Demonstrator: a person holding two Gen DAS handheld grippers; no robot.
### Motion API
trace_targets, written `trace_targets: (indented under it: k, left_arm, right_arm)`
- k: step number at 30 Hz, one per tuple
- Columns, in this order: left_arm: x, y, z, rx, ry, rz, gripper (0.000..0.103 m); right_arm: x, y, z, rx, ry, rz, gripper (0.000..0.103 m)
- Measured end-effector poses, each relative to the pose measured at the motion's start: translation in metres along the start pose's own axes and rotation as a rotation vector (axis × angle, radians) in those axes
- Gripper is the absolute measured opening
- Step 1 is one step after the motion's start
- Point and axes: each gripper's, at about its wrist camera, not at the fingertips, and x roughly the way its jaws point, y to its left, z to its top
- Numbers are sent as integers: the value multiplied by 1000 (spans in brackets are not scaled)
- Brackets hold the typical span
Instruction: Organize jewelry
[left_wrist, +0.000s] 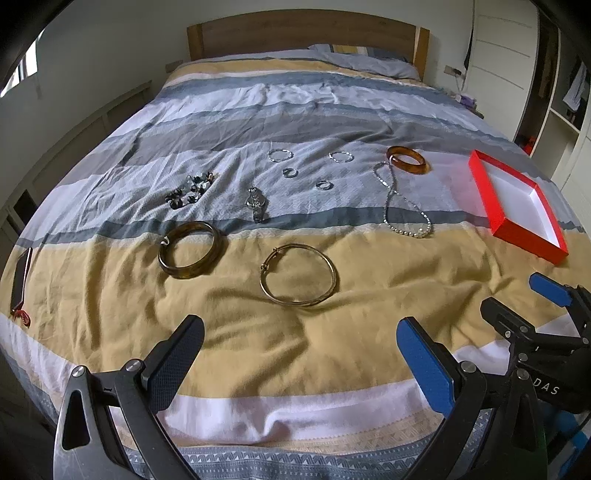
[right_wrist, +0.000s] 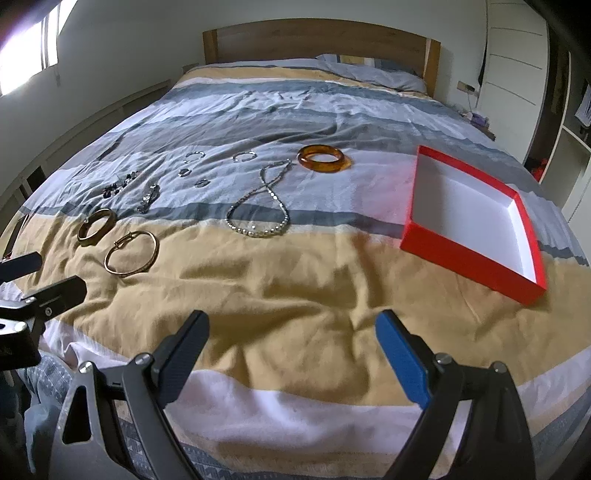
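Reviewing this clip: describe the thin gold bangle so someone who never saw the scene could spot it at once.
On the bed's striped duvet, look at the wide yellow band nearest the cameras. Two rings lie there side by side: the thin gold bangle is the right one, a bare wire hoop, unlike the thick dark brown bangle beside it.

Black-framed claw (left_wrist: 300, 354) with silver screws, one black pad, one blue.

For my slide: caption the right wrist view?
Open right gripper faces jewelry on the bedspread, empty red box alongside.
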Motion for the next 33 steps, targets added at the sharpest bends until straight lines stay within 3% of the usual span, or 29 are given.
trace_targets:
  k: [13, 25, 28, 30, 33]
  left_arm:
    - [18, 5, 1, -10, 23, 0, 101]
    - [30, 91, 20, -180, -25, 29, 99]
    - [37, 106, 30, -196, -28, 8, 90]
    - [45, 107, 37, -181, -15, -12, 77]
    - [57, 105, 45, -160, -1, -28, 75]
  right_arm:
    - [14, 8, 10, -32, 8, 44, 90]
    - [33, 15, 38, -51, 4, 157, 85]
    - [41, 19, 50, -60, 2, 189, 76]
    - [50, 16, 59, -39, 12, 216, 69]
    - [61, 10, 70, -16, 18, 221, 68]
